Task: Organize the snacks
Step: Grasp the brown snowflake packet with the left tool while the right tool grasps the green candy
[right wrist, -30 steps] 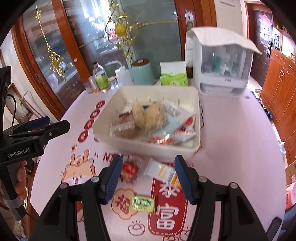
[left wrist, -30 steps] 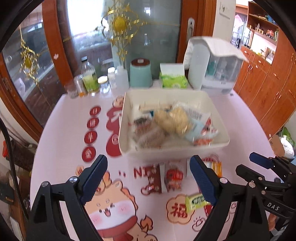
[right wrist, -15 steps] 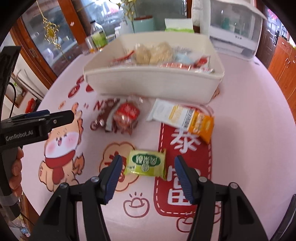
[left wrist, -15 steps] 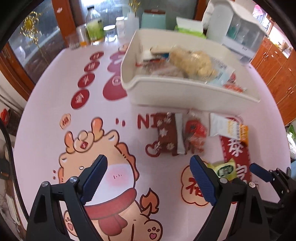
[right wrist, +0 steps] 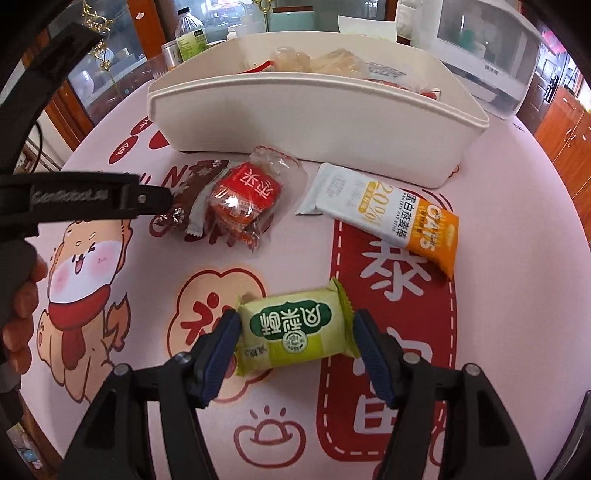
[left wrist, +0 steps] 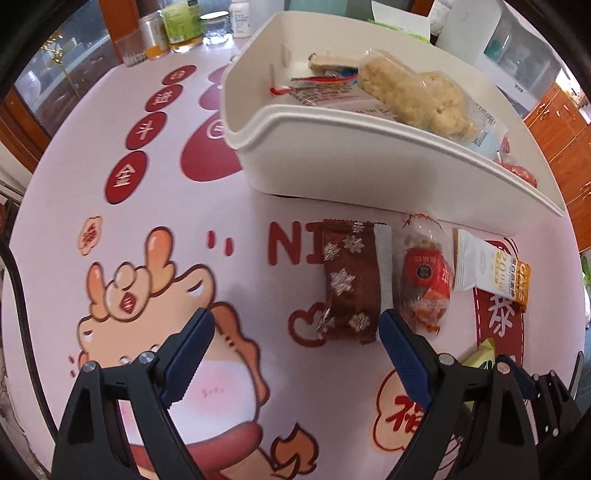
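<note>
A white bin (left wrist: pixel 332 162) (right wrist: pixel 314 122) holds several snack packs. In front of it on the table lie a brown snowflake-print pack (left wrist: pixel 351 280) (right wrist: pixel 192 192), a red clear-wrapped snack (left wrist: pixel 424 280) (right wrist: pixel 243 199), a white and orange oat bar (left wrist: pixel 491 269) (right wrist: pixel 384 214) and a green pastry pack (right wrist: pixel 295 328). My left gripper (left wrist: pixel 295 332) is open, low over the table, just short of the brown pack. My right gripper (right wrist: pixel 295 332) is open with the green pack between its fingers; contact is unclear.
Bottles and jars (left wrist: pixel 181 26) stand at the table's far left edge. A white appliance (right wrist: pixel 480 44), a teal canister and a tissue box stand behind the bin. The left gripper (right wrist: pixel 92 199) shows at the left of the right wrist view.
Both grippers have dropped toward the table and moved forward. The left has closed in on the brown pack, and the right now straddles the green pack.
</note>
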